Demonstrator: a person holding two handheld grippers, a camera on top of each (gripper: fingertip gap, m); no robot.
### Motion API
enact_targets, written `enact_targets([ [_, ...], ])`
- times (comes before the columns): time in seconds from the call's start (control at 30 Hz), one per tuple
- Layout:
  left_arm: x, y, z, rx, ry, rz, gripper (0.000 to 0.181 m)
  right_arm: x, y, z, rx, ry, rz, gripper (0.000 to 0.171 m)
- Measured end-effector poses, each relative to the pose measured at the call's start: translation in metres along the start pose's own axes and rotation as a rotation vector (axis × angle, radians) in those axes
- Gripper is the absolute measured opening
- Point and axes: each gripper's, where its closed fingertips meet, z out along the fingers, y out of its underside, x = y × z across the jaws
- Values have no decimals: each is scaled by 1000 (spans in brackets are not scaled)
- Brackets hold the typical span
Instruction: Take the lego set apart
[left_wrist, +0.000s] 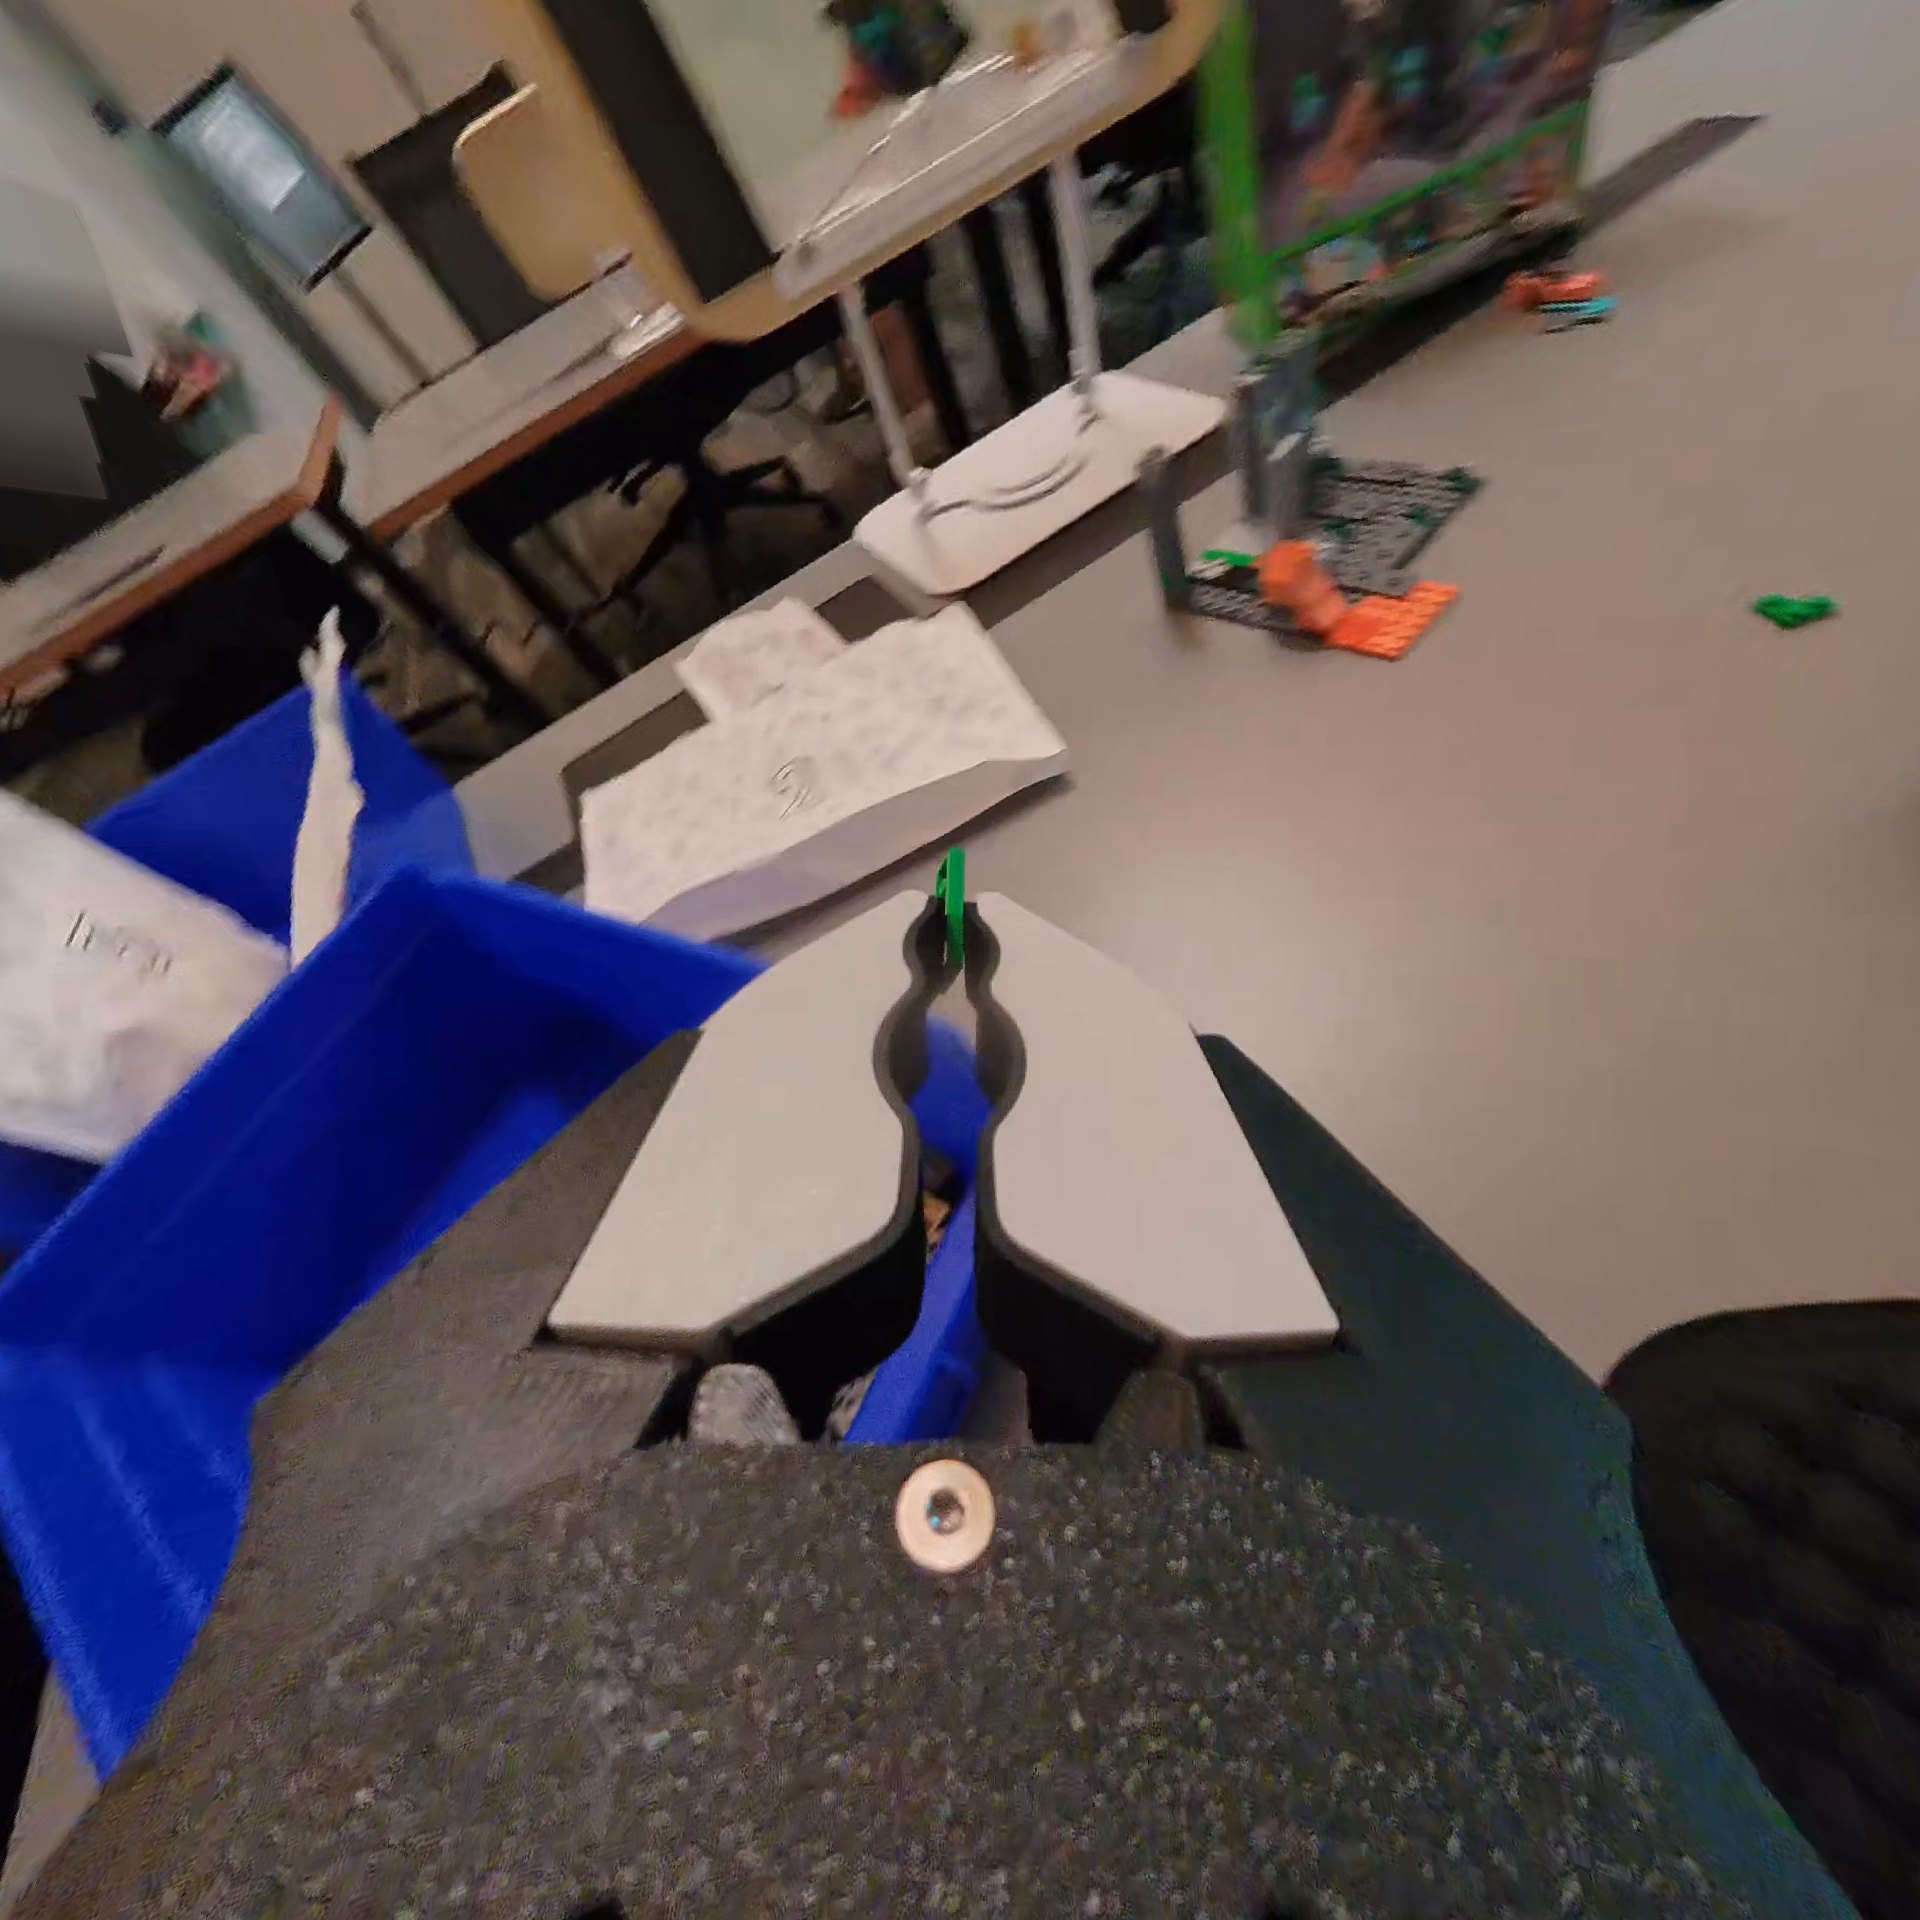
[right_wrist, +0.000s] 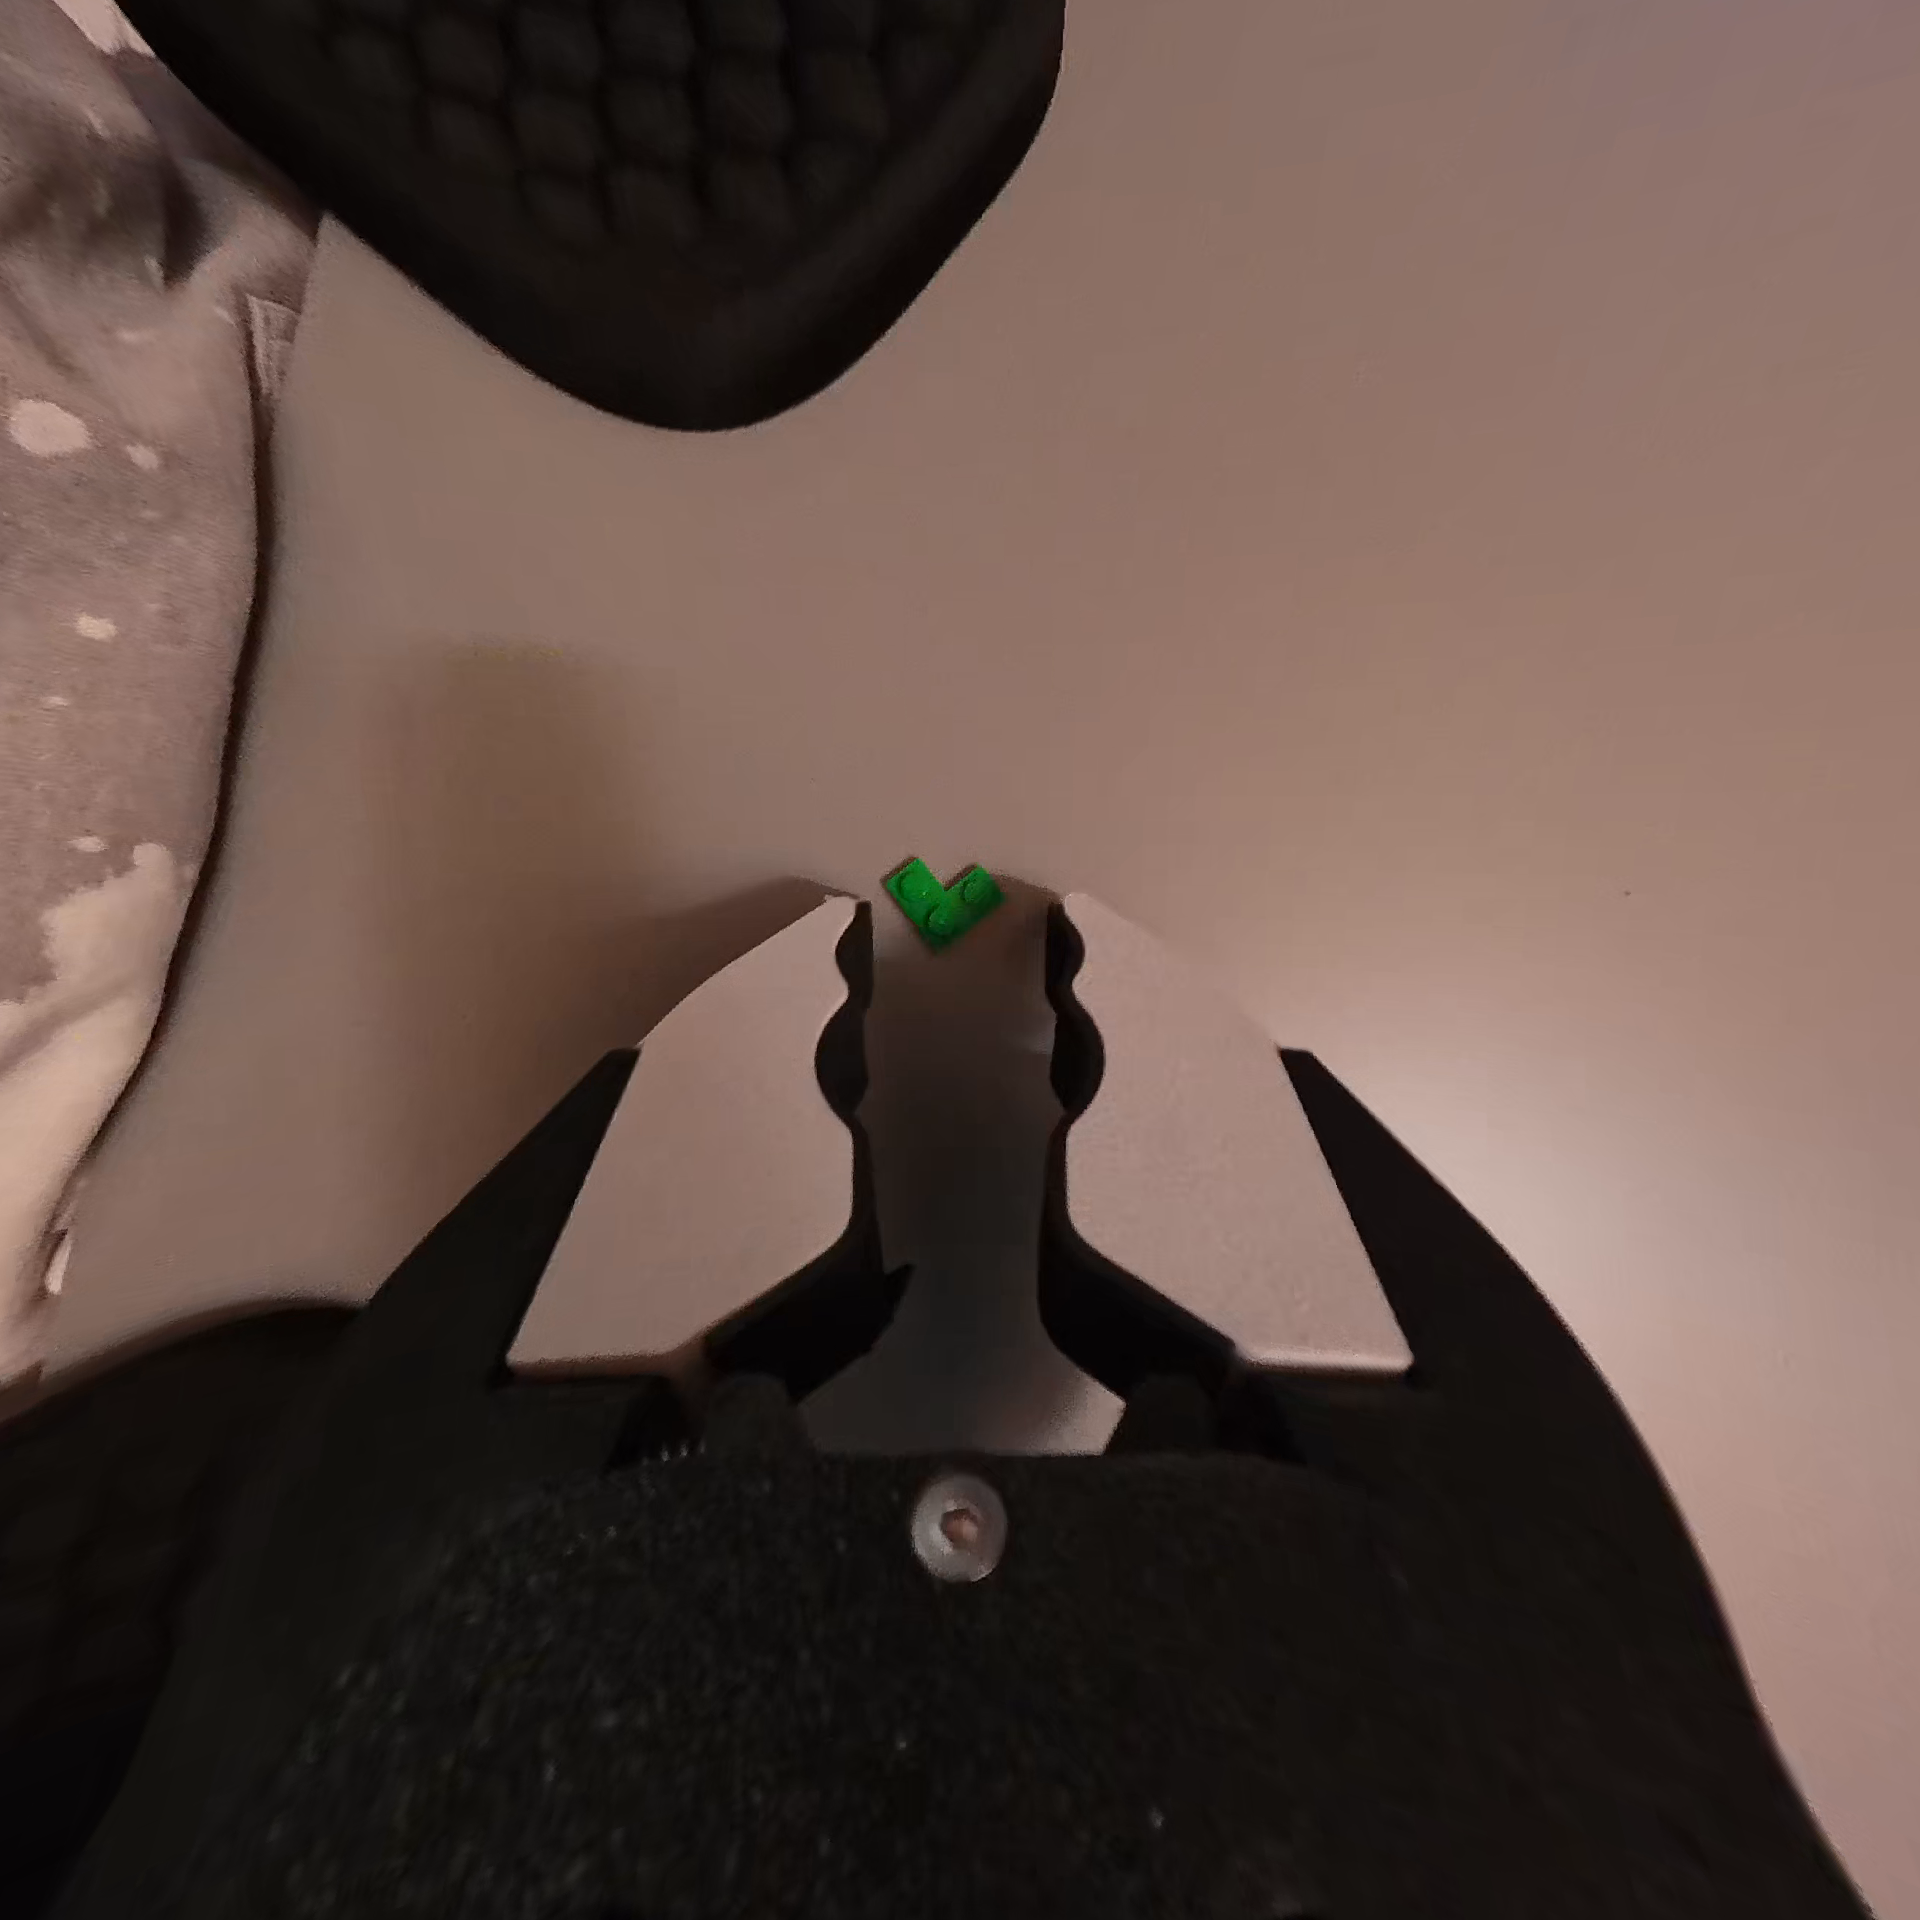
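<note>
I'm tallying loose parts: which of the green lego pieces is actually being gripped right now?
The thin green piece pinched edge-on between the left tool's fingertips. The L-shaped green piece lies flat on the table, ungripped, before the open right tool.

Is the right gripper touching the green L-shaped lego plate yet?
Apart. The right wrist view shows the right gripper open, with bare table between each fingertip and the green L-shaped plate.

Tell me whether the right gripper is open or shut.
Open. The right gripper shows a clear gap between its fingers, with the green piece lying on the table just past the tips, ungrasped.
</note>
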Motion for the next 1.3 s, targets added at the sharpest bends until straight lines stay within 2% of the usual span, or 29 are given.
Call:
enact_targets([
  [0.2, -49, 52, 6, -174, -118, -220, 4, 1, -2, 3, -26, 20, -17, 24],
  [0.3, -56, 69, 9, -213, -134, -280, 20, 0, -2, 3, -34, 28, -14, 22],
  [0.4, -53, 68, 8, -193, -136, -259, 27, -1, -2, 3, -30, 30, -10, 21],
  [0.5, -44, 54, 4, -134, -123, -160, 29, -1, -2, 2, -15, 18, 2, 21],
  [0.6, -16, 28, -2, -28, -53, -3, 24, -3, -10, -5, 66, -17, 40, 21],
  [0.73, 49, 5, -7, 83, 132, 216, 21, -4, -28, -22, 217, -72, 81, 21],
  [0.83, 111, -2, -9, 149, 334, 338, 21, -9, -44, -37, 352, -142, 116, 21],
  [1.03, 207, -7, -14, 222, 607, 499, 20, -17, -64, -53, 515, -261, 162, 21],
  [1.17, 241, -9, -12, 255, 685, 576, 18, -22, -73, -58, 563, -314, 171, 21],
  [1.3, 256, -13, -7, 280, 709, 610, 17, -25, -76, -59, 580, -344, 178, 20],
])
